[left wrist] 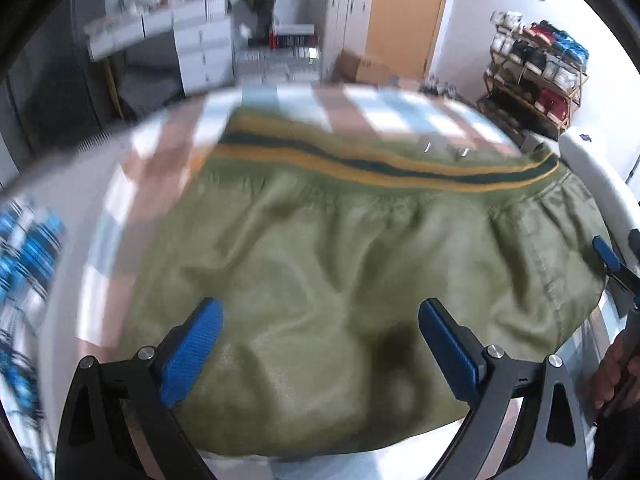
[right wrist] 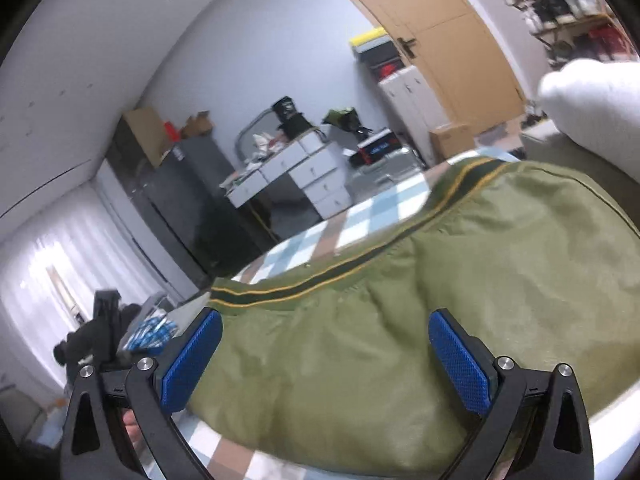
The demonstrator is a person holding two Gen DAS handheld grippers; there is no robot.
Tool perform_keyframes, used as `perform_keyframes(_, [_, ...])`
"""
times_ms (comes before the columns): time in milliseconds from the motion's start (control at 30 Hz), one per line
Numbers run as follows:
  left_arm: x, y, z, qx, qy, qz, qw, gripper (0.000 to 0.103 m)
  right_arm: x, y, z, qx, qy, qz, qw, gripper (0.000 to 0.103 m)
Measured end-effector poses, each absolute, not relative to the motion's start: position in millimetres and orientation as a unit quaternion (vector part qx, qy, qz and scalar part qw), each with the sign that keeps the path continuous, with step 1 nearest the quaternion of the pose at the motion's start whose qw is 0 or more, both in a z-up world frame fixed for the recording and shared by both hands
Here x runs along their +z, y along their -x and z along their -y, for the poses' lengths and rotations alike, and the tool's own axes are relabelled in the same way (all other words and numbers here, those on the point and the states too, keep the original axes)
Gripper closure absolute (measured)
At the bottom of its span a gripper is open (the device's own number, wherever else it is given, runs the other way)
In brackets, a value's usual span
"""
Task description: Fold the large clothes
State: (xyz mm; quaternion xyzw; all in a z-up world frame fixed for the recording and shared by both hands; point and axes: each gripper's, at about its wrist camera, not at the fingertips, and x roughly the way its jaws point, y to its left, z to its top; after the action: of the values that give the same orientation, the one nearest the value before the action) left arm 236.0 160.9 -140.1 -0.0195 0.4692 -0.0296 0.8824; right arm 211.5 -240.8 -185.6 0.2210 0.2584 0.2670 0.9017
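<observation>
The green jacket (left wrist: 340, 280) lies lengthwise across mid-frame below the left gripper (left wrist: 320, 344); the right gripper (right wrist: 324, 360) is also over it; both gape wide, holding nothing.

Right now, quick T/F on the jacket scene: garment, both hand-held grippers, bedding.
1. The green jacket lies on a checked sheet. True.
2. The left hand-held gripper is clamped on the jacket. False: its jaws stand wide apart, gripping nothing.
3. The jacket's striped hem band is red and white. False: dark green and yellow.
4. The right hand-held gripper is open. True.
</observation>
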Motion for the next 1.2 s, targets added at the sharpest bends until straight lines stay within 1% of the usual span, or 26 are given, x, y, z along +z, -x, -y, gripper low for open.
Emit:
perform_keyframes(100, [-161.5, -247.8, -170.7, -0.058, 0.040, -0.502, 0.862, 0.006, -186.0, -209.5, 250.2, 0.277, -0.238, -0.256, 0.895, 0.000])
perform_keyframes(267, [-158.5, -250.6, -170.4, -0.069, 0.042, -0.514, 0.854, 0.005, -186.1, -216.9, 259.1, 0.286, -0.260, -0.250, 0.888, 0.000])
perform_keyframes(300, [-154.9, -251.5, -170.6, -0.061, 0.041, -0.519, 0.852, 0.008, -186.1, -217.0, 260.7, 0.287, -0.263, -0.249, 0.887, 0.000])
perform_keyframes(367, [-140.4, -253.4, -166.0, -0.037, 0.036, -0.523, 0.851, 0.012, -186.7, -216.2, 263.6, 0.287, -0.270, -0.247, 0.885, 0.000])
perform_keyframes(433, [-109.2, -249.1, -147.8, -0.089, 0.042, -0.500, 0.860, 0.012, -187.3, -214.9, 265.4, 0.290, -0.275, -0.248, 0.883, 0.000])
perform_keyframes(500, [-84.5, -252.4, -126.7, -0.118, 0.027, -0.462, 0.879, 0.010, -186.4, -215.0, 264.2, 0.290, -0.276, -0.247, 0.883, 0.000])
perform_keyframes(533, [-76.5, -259.9, -114.1, -0.118, 0.014, -0.450, 0.885, 0.010, -186.1, -215.2, 263.0, 0.289, -0.274, -0.248, 0.883, 0.000])
perform_keyframes(567, [-76.3, -267.1, -105.0, -0.123, 0.006, -0.457, 0.881, 0.010, -185.9, -215.5, 261.5, 0.289, -0.272, -0.249, 0.884, 0.000])
perform_keyframes(667, [-107.4, -302.2, -61.4, -0.126, -0.038, -0.521, 0.844, 0.010, -185.1, -214.9, 259.7, 0.288, -0.265, -0.251, 0.885, 0.000])
perform_keyframes(733, [-146.5, -309.6, -42.6, -0.099, -0.109, -0.565, 0.812, 0.010, -183.9, -212.7, 259.4, 0.285, -0.262, -0.248, 0.888, 0.000])
perform_keyframes(800, [-153.1, -305.9, -36.4, -0.076, -0.155, -0.542, 0.823, 0.004, -183.7, -211.6, 260.1, 0.283, -0.262, -0.245, 0.890, 0.000])
perform_keyframes(867, [-152.1, -306.5, -36.8, -0.066, -0.151, -0.550, 0.818, 0.004, -183.8, -211.4, 260.5, 0.282, -0.262, -0.245, 0.890, 0.000])
perform_keyframes(900, [-147.3, -308.8, -37.5, -0.059, -0.144, -0.564, 0.811, 0.005, -184.0, -211.8, 260.6, 0.281, -0.262, -0.245, 0.890, 0.000])
perform_keyframes(967, [-132.2, -304.0, -35.6, -0.050, -0.135, -0.564, 0.813, 0.022, -184.8, -212.0, 261.4, 0.282, -0.264, -0.245, 0.889, 0.000])
perform_keyframes(1033, [-108.4, -289.8, -13.2, -0.100, -0.146, -0.528, 0.830, 0.020, -183.6, -209.0, 264.1, 0.274, -0.265, -0.237, 0.894, 0.000])
perform_keyframes(1100, [-109.2, -283.8, 15.1, -0.126, -0.176, -0.516, 0.829, 0.020, -181.6, -201.8, 269.7, 0.261, -0.270, -0.217, 0.901, 0.000])
perform_keyframes(1200, [-141.8, -294.0, 34.0, -0.125, -0.190, -0.548, 0.805, 0.019, -179.0, -192.4, 282.8, 0.235, -0.284, -0.188, 0.910, 0.000])
